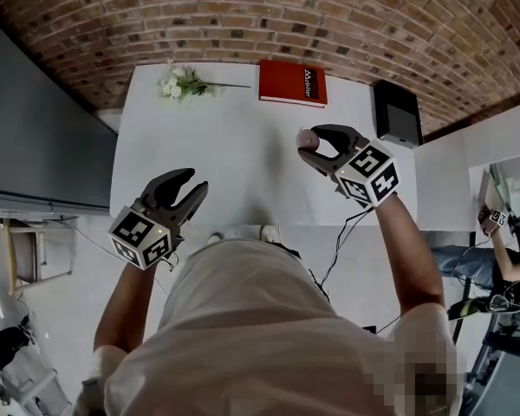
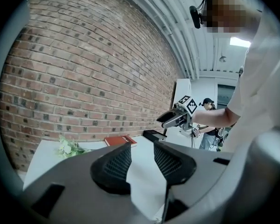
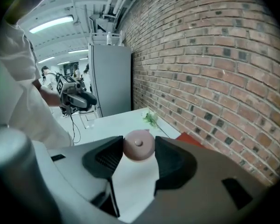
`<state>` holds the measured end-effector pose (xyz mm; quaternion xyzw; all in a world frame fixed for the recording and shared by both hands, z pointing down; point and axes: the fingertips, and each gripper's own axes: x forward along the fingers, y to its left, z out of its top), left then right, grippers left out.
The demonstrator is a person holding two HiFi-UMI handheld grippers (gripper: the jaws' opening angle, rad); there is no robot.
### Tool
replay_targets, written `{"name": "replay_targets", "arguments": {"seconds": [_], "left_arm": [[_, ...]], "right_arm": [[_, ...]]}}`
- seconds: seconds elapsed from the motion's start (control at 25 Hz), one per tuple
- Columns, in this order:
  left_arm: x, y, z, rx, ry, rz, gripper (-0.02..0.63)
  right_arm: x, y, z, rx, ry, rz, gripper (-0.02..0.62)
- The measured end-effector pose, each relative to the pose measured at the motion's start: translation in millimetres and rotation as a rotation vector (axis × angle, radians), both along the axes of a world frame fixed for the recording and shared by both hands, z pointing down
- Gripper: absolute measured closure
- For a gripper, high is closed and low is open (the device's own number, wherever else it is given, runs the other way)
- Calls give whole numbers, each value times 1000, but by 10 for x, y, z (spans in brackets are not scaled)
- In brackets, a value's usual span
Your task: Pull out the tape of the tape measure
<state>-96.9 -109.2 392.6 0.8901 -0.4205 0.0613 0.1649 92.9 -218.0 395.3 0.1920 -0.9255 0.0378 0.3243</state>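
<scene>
- The right claw [image 1: 310, 146] is closed on the tape measure [image 1: 306, 137], one jaw pressing on each side of it.
- The tape measure is a small, round, pinkish case. The right gripper view [image 3: 139, 146] shows a little knob at the middle of its flat face.
- The right claw holds it in the air above the right half of the white table [image 1: 234, 146], nearer the far edge than the near one. The left gripper view shows that claw [image 2: 173, 118] raised well clear of the table top.
- The left claw [image 1: 193, 180] is open and grips nothing. Its own view [image 2: 142, 148] shows only bare table between the two ribbed pads.
- The left claw hangs over the table's near left corner, well apart from the right claw and the tape measure.
- A red book [image 1: 292, 82] lies flat at the far edge, right of the middle.
- A sprig of white flowers [image 1: 180, 82] lies at the far edge near the left corner, its stem pointing toward the book.
- A black box [image 1: 397, 111] sits just beyond the table's far right corner.
- A brick wall [image 2: 93, 69] runs along the far edge.
- A grey cabinet [image 3: 111, 78] stands against the wall past the table's left edge.
- Another person [image 1: 503, 232] with a marker cube is off to the right, well away from the table.
</scene>
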Motion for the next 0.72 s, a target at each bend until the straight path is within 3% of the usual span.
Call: {"name": "replay_targets", "arguments": {"seconds": [0.72], "left_arm": [[17, 107, -179, 58, 9, 279, 459]], "right_arm": [[-557, 939, -424, -49, -25, -260, 376]]}}
